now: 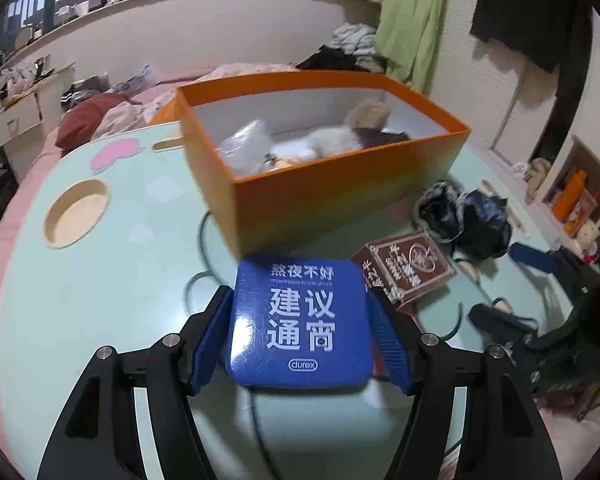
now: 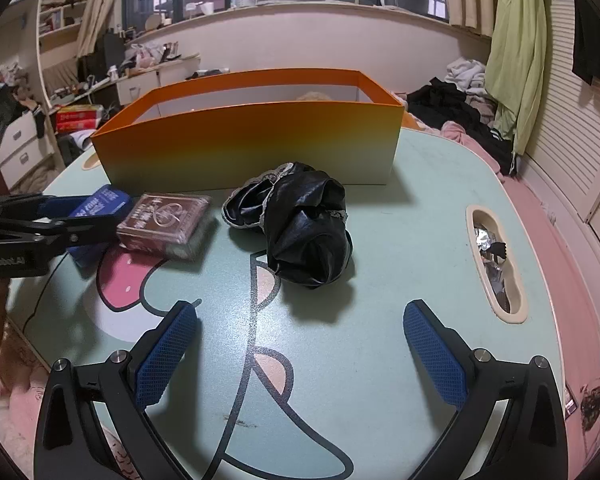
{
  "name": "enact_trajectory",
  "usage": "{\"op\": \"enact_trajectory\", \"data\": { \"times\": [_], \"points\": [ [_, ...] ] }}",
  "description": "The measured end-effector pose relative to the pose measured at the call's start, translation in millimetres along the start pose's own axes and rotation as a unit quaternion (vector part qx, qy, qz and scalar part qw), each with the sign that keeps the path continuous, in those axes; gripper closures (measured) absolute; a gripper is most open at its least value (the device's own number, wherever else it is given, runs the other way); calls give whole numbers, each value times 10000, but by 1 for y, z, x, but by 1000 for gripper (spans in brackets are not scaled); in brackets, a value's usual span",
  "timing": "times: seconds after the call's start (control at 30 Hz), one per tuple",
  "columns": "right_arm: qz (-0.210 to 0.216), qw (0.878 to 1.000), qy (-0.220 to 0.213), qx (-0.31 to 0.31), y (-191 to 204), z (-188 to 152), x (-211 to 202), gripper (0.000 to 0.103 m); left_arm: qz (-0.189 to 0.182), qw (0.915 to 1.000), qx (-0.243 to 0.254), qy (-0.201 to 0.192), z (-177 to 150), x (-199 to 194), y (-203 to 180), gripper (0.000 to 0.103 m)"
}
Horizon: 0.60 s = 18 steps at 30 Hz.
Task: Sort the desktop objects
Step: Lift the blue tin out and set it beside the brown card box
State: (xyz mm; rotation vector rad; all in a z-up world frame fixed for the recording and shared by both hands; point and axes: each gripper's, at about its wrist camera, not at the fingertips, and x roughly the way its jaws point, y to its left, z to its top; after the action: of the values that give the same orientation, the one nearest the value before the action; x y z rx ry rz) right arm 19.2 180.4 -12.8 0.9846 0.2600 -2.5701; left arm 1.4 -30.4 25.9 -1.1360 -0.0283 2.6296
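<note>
My left gripper (image 1: 299,296) is shut on a blue tin-like box (image 1: 300,320) with white lettering, its blue pads pressing both sides. The box hangs just above the table, in front of the open orange box (image 1: 340,188). The right wrist view shows that gripper (image 2: 84,216) and the blue box (image 2: 100,204) at the far left, next to a brown patterned box (image 2: 164,220). My right gripper (image 2: 302,308) stands open over the table with nothing between its fingers. A crumpled black cloth (image 2: 304,224) lies just beyond it, before the orange box (image 2: 252,140).
The orange box holds a plastic bag (image 1: 248,148) and fluffy items (image 1: 340,136). The mint-green table (image 2: 400,240) has a round cup recess (image 1: 76,212) and a slot (image 2: 496,260) with foil scraps. A bed with clothes surrounds the table.
</note>
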Motion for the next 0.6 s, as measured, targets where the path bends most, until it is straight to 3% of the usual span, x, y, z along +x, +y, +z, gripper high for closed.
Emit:
{"op": "enact_trajectory", "data": {
  "times": [0.2,0.33,0.43,0.6],
  "points": [
    [-1,10000,1,8,0,0,0,0,-159,9997,-55,-158,-1,-11,5,35],
    [-1,10000,-1,7,1,-1,0,0,-227,9987,-385,-231,8,-20,22,34],
    [-2,10000,-2,8,1,-1,0,0,22,9978,-649,-116,17,-14,36,34],
    [-1,10000,-2,7,1,-1,0,0,127,9961,-871,-83,38,3,51,34]
  ]
}}
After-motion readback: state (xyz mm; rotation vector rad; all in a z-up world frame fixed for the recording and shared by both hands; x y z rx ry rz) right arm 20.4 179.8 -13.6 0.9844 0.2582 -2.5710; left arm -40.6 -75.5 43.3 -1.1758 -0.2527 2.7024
